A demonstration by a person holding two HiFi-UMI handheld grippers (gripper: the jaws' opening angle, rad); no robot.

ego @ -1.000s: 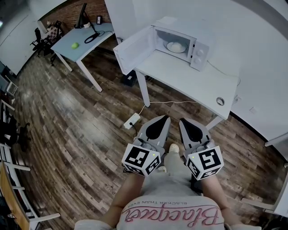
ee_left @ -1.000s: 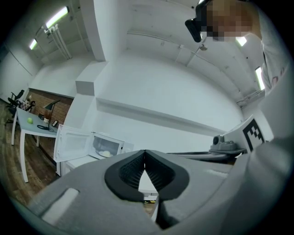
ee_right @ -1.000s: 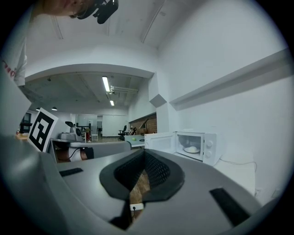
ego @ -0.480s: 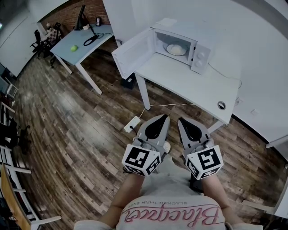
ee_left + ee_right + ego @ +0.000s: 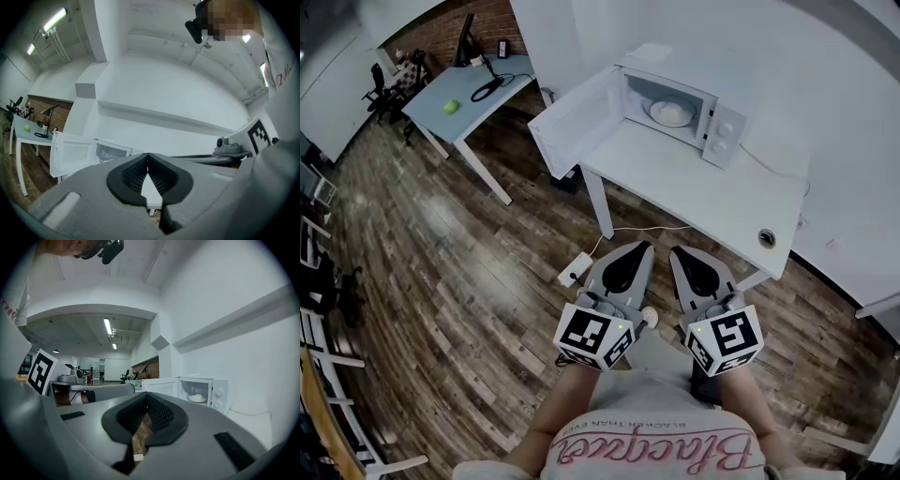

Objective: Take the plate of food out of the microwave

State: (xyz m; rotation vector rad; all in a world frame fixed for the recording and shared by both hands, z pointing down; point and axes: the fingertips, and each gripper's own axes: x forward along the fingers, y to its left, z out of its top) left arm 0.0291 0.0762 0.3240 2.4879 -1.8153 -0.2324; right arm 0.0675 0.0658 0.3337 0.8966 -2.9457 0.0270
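The white microwave (image 5: 680,101) stands at the back of a white table (image 5: 703,192) with its door (image 5: 570,119) swung wide open to the left. Inside it rests a white plate of pale food (image 5: 670,113). In the right gripper view the plate (image 5: 198,398) shows small inside the microwave (image 5: 202,392), far ahead. The left gripper view shows the open door (image 5: 70,152). My left gripper (image 5: 640,247) and right gripper (image 5: 679,252) hover side by side over the floor, well short of the table. Both are shut with nothing between the jaws.
A light blue desk (image 5: 478,98) with a green ball (image 5: 450,107), a monitor and a cable stands at the back left. A power strip (image 5: 575,270) lies on the wooden floor near the table leg. A round cable hole (image 5: 767,238) sits near the table's right corner.
The table and microwave have slid slightly lower and to the right in the head view as the person steps closer. Both grippers stay shut and keep their places.
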